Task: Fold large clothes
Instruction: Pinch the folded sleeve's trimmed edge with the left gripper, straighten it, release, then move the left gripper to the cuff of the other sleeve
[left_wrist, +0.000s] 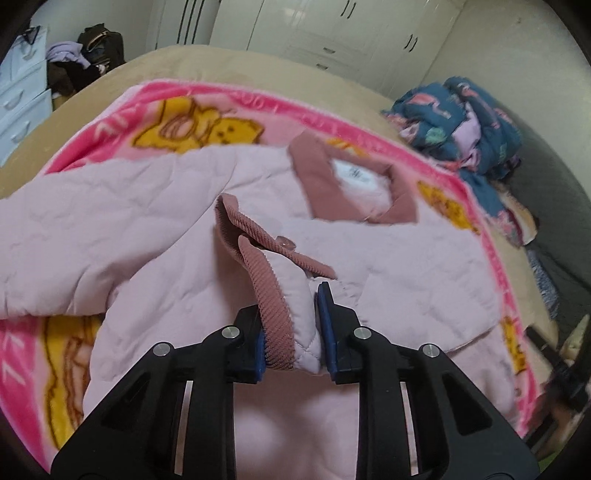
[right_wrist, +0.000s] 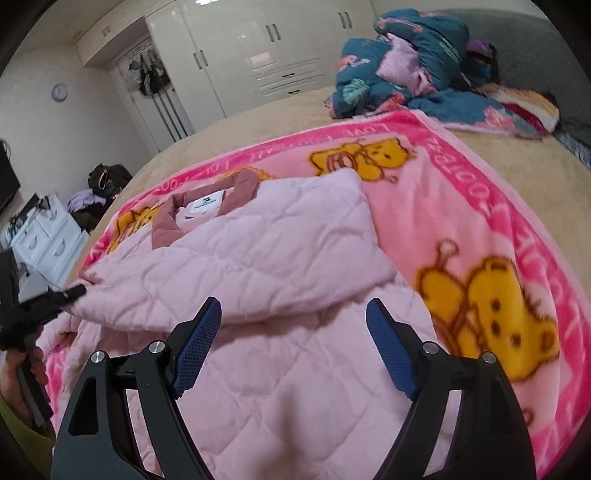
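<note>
From the left wrist we see a heap of blue bedding (left_wrist: 465, 129) beyond the pink blanket (left_wrist: 192, 110); our left gripper (left_wrist: 291, 325) pinches the pink quilted jacket (left_wrist: 110, 221) by its ribbed cuff (left_wrist: 273, 306). From the right wrist, the jacket lies on the blanket; our right gripper (right_wrist: 293, 321) hangs wide above it, apparently touching nothing.

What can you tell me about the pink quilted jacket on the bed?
The pale pink quilted padded jacket lies spread on a pink fleece bear-print blanket. It has a dusty-rose corduroy collar around a white label. One sleeve's corduroy-trimmed cuff is pinched in the left tool. The open right tool hovers above it.
</note>
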